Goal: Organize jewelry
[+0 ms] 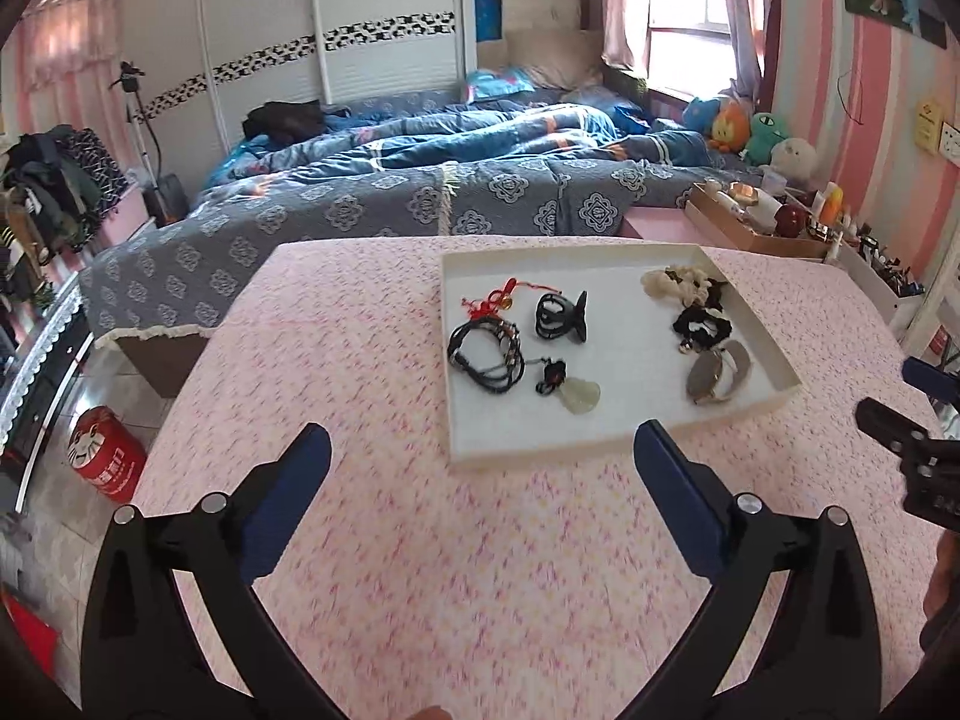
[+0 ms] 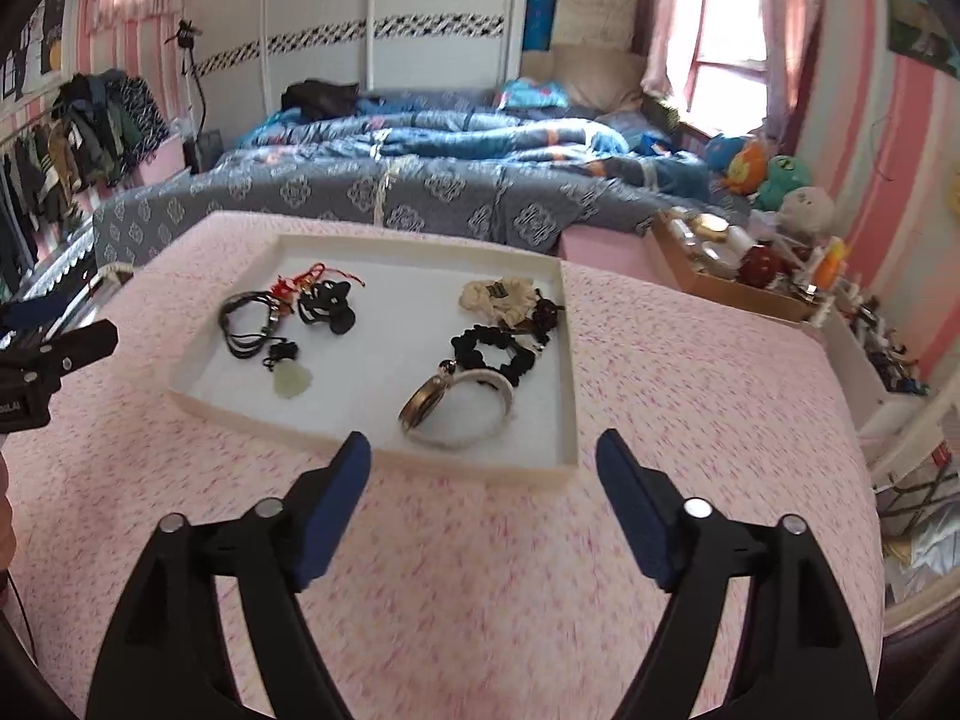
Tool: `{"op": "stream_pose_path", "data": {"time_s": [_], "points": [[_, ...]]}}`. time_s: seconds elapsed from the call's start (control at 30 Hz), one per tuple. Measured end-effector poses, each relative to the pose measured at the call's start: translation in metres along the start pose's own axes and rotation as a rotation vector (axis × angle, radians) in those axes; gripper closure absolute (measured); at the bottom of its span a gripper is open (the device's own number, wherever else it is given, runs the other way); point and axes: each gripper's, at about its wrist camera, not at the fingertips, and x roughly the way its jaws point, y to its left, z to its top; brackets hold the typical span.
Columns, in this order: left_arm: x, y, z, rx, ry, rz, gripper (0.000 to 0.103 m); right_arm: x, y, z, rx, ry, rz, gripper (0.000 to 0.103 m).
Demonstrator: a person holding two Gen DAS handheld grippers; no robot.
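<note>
Left wrist view: left hand-held gripper (image 1: 480, 444) nearest the lens, blue-padded jaws spread wide, nothing between them, held above the pink-flecked table (image 1: 420, 570). White tray (image 1: 600, 450) lies on the table at about 1 o'clock from the jaws. Inside the tray, left half: black cord bracelets (image 1: 486, 348), a red knotted charm (image 1: 492, 303) at their 12 o'clock, a black claw clip (image 1: 561, 317) at their 2 o'clock, a pale green pendant (image 1: 579, 396) on a black knot at their 4 o'clock. Right half: cream scrunchie (image 1: 669, 279) at the far end, black scrunchie (image 1: 699, 321) nearer, and a wristwatch (image 1: 717, 372) nearest the front rim. Part of the right hand-held gripper (image 1: 900, 402) enters at 3 o'clock, clear of the tray. Bed with blue quilt (image 1: 450, 180) beyond the table. Right wrist view: right hand-held gripper (image 2: 483, 450) nearest the lens, jaws apart and empty, tips just short of the tray's near rim (image 2: 474, 462). Wristwatch (image 2: 456, 414) sits at 12 o'clock from the jaws, just inside the rim; black scrunchie (image 2: 498, 351) beyond it; cream scrunchie (image 2: 495, 294) at the far end. Cord bracelets (image 2: 249, 324), claw clip (image 2: 327, 309) and green pendant (image 2: 291, 381) lie at about 10 to 11 o'clock. Left hand-held gripper (image 2: 54, 354) shows at 9 o'clock, apart from the tray.
</note>
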Motion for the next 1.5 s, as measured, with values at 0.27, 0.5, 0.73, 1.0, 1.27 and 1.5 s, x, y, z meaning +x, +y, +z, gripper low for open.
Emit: {"op": "stream_pose_path", "data": {"time_s": [0.27, 0.5, 0.73, 1.0, 1.27, 1.5], "points": [[-0.041, -0.001, -0.044, -0.019, -0.007, 0.007, 0.003, -0.060, -0.004, -0.043, 0.097, -0.045, 0.017, 0.012], [-0.072, -0.007, -0.075, -0.025, -0.055, 0.041, 0.003, -0.084, 0.001, -0.073, 0.131, -0.071, -0.046, 0.012], [-0.085, -0.019, -0.093, -0.015, -0.068, 0.031, 0.003, -0.098, 0.009, -0.092, 0.128, -0.085, -0.095, 0.012], [-0.084, -0.023, -0.100, -0.002, -0.060, 0.034, 0.003, -0.101, 0.013, -0.098, 0.116, -0.083, -0.119, 0.011], [-0.081, -0.022, -0.101, -0.005, -0.062, 0.065, 0.003, -0.101, 0.014, -0.099, 0.112, -0.080, -0.122, 0.011], [-0.081, -0.023, -0.100, -0.005, -0.067, 0.070, 0.003, -0.100, 0.015, -0.098, 0.119, -0.079, -0.124, 0.011]]}}
